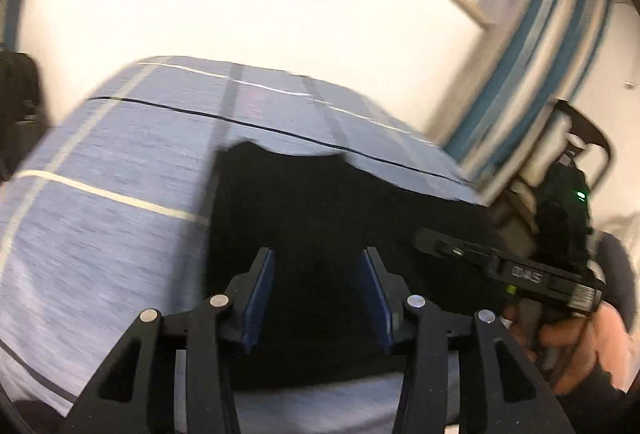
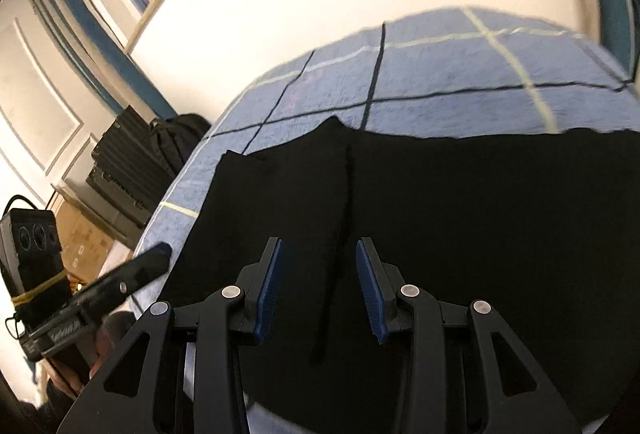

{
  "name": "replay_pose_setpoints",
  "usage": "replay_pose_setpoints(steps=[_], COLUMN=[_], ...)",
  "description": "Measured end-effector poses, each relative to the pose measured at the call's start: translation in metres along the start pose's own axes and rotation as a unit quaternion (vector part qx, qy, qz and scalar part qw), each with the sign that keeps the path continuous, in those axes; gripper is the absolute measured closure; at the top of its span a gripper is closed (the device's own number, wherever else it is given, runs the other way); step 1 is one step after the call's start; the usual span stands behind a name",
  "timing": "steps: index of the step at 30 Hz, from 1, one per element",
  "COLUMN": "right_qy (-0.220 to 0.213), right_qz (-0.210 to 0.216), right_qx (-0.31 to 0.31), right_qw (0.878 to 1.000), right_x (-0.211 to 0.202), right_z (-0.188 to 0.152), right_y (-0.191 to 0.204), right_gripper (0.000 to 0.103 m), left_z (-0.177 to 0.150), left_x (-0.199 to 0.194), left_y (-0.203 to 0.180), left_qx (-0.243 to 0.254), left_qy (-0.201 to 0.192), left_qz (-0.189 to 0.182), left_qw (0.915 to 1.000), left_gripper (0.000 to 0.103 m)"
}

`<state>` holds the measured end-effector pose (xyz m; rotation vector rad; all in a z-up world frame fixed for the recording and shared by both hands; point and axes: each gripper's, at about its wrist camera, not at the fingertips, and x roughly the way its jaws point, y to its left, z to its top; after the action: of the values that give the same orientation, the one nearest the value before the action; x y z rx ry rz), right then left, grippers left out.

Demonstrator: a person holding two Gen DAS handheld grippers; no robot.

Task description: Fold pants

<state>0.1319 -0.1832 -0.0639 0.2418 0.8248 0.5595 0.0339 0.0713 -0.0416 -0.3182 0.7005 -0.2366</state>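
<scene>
Black pants lie flat on a blue checked bedspread, with a fold line or seam running down the middle. My right gripper is open and empty, just above the pants near that seam. My left gripper is open and empty over the end of the pants. The right gripper shows at the right of the left wrist view, held by a hand. The left gripper shows at the lower left of the right wrist view, by the bed's edge.
The bedspread spreads left of the pants. A white wall is behind the bed. Beside the bed stand black cases, a black backpack and cardboard boxes. A striped curtain hangs at the right.
</scene>
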Motion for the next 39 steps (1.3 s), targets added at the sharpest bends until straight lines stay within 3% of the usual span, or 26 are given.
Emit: replay_pose_setpoints(steps=[2, 8, 11, 12, 15, 16, 19, 24, 28, 39], right_qy=[0.03, 0.018, 0.026, 0.03, 0.054, 0.057, 0.048, 0.009, 0.015, 0.011], right_qz=[-0.005, 0.0, 0.03, 0.04, 0.065, 0.069, 0.083, 0.069, 0.059, 0.043], right_qx=[0.01, 0.032, 0.051, 0.054, 0.071, 0.079, 0.084, 0.094, 0.128, 0.122], right_qw=[0.999, 0.999, 0.998, 0.997, 0.994, 0.993, 0.992, 0.993, 0.99, 0.992], right_x=[0.024, 0.037, 0.043, 0.044, 0.052, 0.054, 0.047, 0.021, 0.026, 0.022], right_z=[0.005, 0.014, 0.017, 0.018, 0.02, 0.02, 0.019, 0.009, -0.001, -0.004], right_y=[-0.003, -0.006, -0.009, -0.009, -0.015, -0.019, -0.019, -0.018, -0.031, -0.031], right_gripper=[0.065, 0.065, 0.065, 0.068, 0.095, 0.097, 0.099, 0.099, 0.099, 0.099], left_z=[0.006, 0.018, 0.02, 0.02, 0.021, 0.022, 0.02, 0.02, 0.021, 0.035], left_x=[0.005, 0.015, 0.021, 0.022, 0.028, 0.029, 0.029, 0.02, 0.022, 0.036], left_y=[0.015, 0.031, 0.036, 0.037, 0.038, 0.039, 0.04, 0.038, 0.035, 0.011], left_qx=[-0.018, -0.036, -0.037, -0.036, -0.037, -0.039, -0.041, -0.039, -0.039, 0.001], left_qy=[0.0, -0.013, -0.013, -0.013, -0.013, -0.012, -0.011, -0.017, -0.009, 0.004], left_qz=[0.017, 0.03, 0.031, 0.031, 0.03, 0.03, 0.032, 0.027, 0.027, 0.011], left_qw=[0.9997, 0.9988, 0.9988, 0.9988, 0.9988, 0.9987, 0.9986, 0.9987, 0.9988, 0.9999], left_gripper=[0.056, 0.056, 0.056, 0.056, 0.056, 0.056, 0.056, 0.056, 0.056, 0.056])
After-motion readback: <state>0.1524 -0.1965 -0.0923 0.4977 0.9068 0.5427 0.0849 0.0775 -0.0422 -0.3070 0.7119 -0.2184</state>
